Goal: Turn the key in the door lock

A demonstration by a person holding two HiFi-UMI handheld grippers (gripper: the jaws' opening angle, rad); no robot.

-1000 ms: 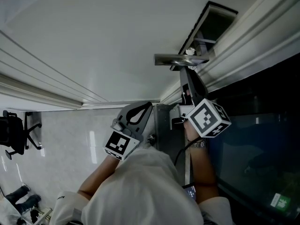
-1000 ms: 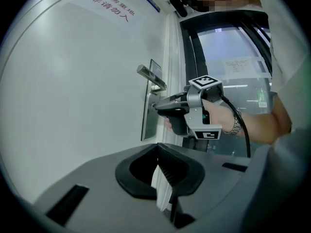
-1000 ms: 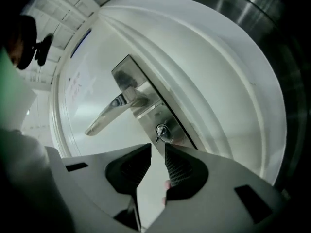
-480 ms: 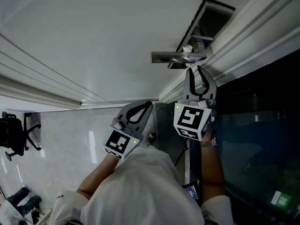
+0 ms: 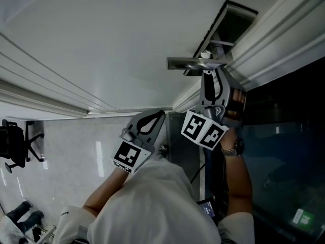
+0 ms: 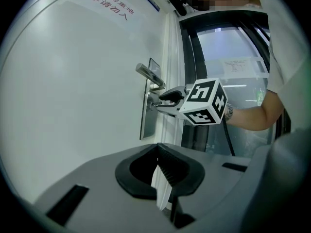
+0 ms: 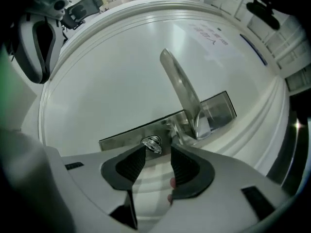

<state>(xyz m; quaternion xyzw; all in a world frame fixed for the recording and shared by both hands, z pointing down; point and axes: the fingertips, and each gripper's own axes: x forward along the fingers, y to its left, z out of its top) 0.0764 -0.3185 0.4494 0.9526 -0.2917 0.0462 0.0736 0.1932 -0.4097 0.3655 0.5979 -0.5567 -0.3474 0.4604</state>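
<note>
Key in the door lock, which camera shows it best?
The right gripper view: the key sits close up on the lock plate, near the door handle. In the left gripper view and head view it is too small to make out.

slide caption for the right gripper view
right gripper, fingers just opened, key in the door lock free between their tips

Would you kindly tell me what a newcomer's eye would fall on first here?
The long metal door handle stands out on the white door, with the small key in the lock plate beside it. The right gripper is at the key: its jaws have just opened, and the key sits at the gap between their tips, untouched.
</note>
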